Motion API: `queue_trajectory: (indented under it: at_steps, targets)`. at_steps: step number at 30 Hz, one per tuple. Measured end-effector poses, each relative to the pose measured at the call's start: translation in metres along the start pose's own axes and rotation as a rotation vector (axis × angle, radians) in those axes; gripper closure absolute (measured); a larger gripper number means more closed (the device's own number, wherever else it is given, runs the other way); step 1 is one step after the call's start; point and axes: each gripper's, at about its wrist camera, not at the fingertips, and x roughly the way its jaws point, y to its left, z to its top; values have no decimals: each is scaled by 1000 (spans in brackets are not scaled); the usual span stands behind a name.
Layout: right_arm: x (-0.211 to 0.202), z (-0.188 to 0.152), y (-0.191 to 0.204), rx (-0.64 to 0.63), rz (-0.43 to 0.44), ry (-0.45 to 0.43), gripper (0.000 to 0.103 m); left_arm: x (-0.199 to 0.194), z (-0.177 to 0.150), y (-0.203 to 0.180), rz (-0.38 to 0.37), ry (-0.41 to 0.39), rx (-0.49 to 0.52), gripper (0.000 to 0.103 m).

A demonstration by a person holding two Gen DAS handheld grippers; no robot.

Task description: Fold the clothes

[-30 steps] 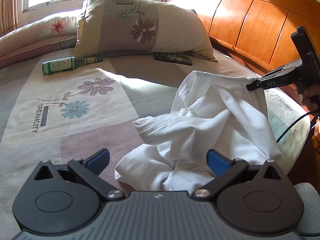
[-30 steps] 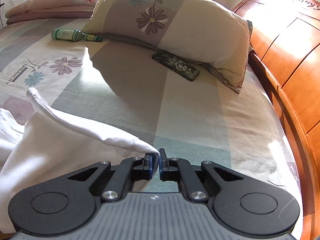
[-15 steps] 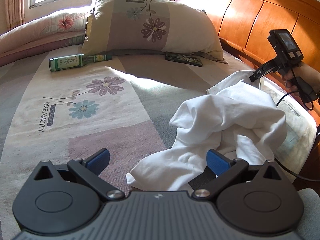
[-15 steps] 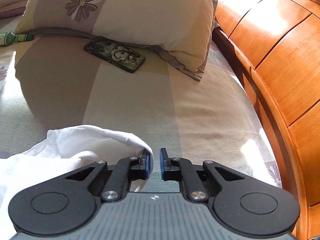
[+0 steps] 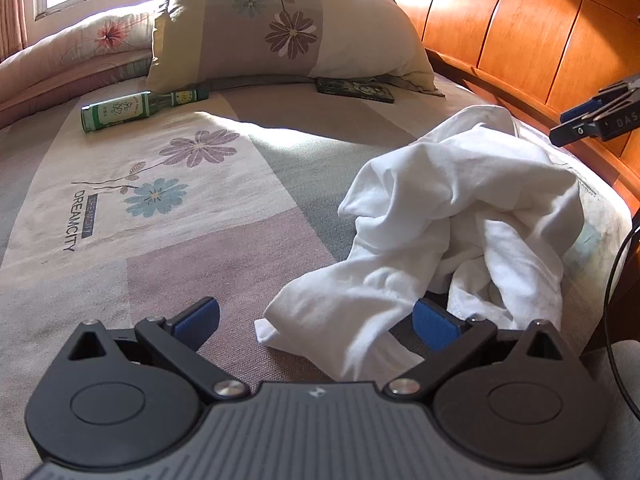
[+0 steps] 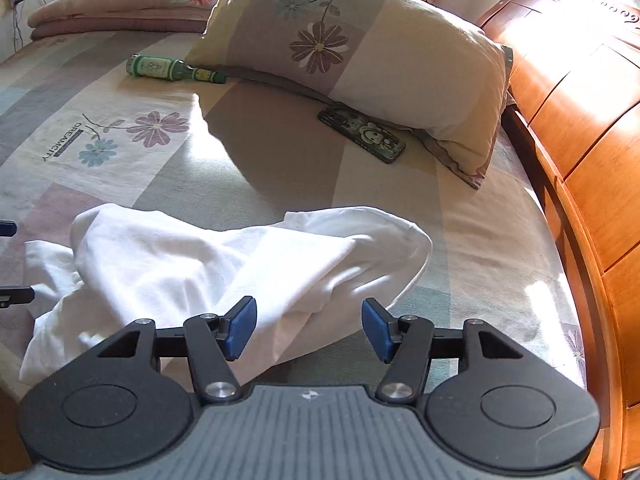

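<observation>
Shirt [image 5: 460, 216]: white, crumpled in a heap on the bed [image 5: 200, 240], near the headboard [image 5: 520, 40]
Left hand-held gripper [image 5: 316, 320]: spread wide — cloth lies between its fingers, unpinched
Right hand-held gripper [image 6: 308, 328]: spread, holding nothing — just above the shirt's edge
Behind: pillow [image 6: 360, 48], bottle [image 6: 168, 69], phone [image 6: 362, 134]

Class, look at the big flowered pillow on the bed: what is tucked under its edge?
A phone in a green patterned case lies partly under the pillow; its far end is covered. The green bottle points its neck at the pillow's corner.
</observation>
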Motion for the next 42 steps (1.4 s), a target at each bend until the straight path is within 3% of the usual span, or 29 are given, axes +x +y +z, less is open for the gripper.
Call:
queue_trajectory:
  at_steps: [5,8,11,14,17,19,22,27,32,42]
  targets:
    - [-21,-5,42,-32,64,-49,35,30,-1,-8,35,45,119,1]
    - [-24,-8,56,-21,89,-66,35,46,0,-5,36,84,111,1]
    - [-26,-12,64,7,112,-78,34,45,3,-4,25,75,106,1]
    - [-27,-19,66,44,118,-82,32,43,8,0,108,34,104,1]
    - [-27,-26,66,86,121,-86,31,45,16,22,204,3,-4,1]
    - [-25,-30,65,118,128,-86,30,48,18,30,184,19,-48,2]
    - [-21,-36,66,152,153,-81,30,60,19,28,124,61,12,2]
    - [-21,-41,63,200,147,-89,29,49,25,59,197,-19,-159,6]
    - [-20,-46,55,229,121,-87,26,41,25,86,292,-16,-162,16]
    - [-8,-53,46,297,123,-71,24,25,32,133,483,-36,-162,17]
